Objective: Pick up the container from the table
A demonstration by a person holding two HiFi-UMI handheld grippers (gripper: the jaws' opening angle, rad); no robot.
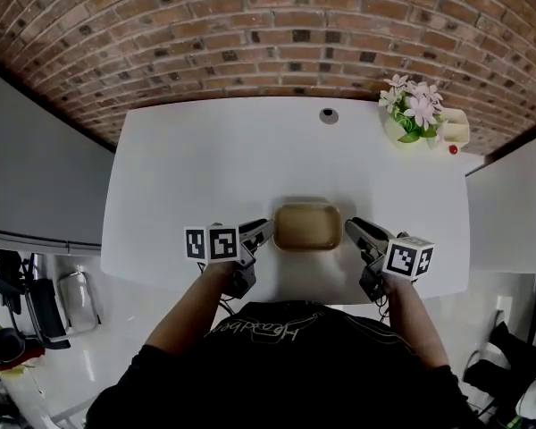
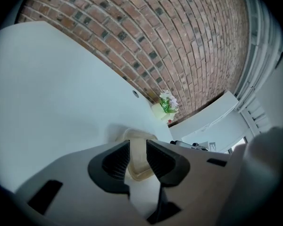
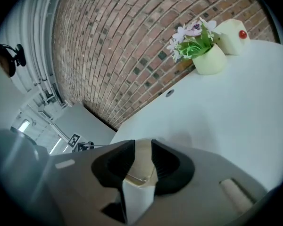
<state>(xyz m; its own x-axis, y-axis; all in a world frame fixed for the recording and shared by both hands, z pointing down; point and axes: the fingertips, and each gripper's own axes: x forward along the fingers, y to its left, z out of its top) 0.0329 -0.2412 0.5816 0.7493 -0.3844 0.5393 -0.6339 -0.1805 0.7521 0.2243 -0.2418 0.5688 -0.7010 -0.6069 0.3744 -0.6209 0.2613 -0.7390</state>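
Note:
A shallow tan container [image 1: 307, 226] with rounded corners lies on the white table [image 1: 205, 168], near its front edge. My left gripper [image 1: 266, 231] is at the container's left end and my right gripper [image 1: 352, 230] at its right end, both pointing inward. In the left gripper view the jaws of the left gripper [image 2: 137, 145] stand apart, and the container's rim [image 2: 137, 164] shows through the gap. In the right gripper view the right gripper [image 3: 142, 145] is open too, with the container [image 3: 142, 166] in line between its pads. I cannot see any pad pressing on it.
A pale pot of pink flowers [image 1: 409, 119] stands at the table's far right corner, with a cream box [image 1: 454, 132] and a small red thing beside it. A round grommet [image 1: 328, 114] sits at the far edge. A brick wall runs behind the table.

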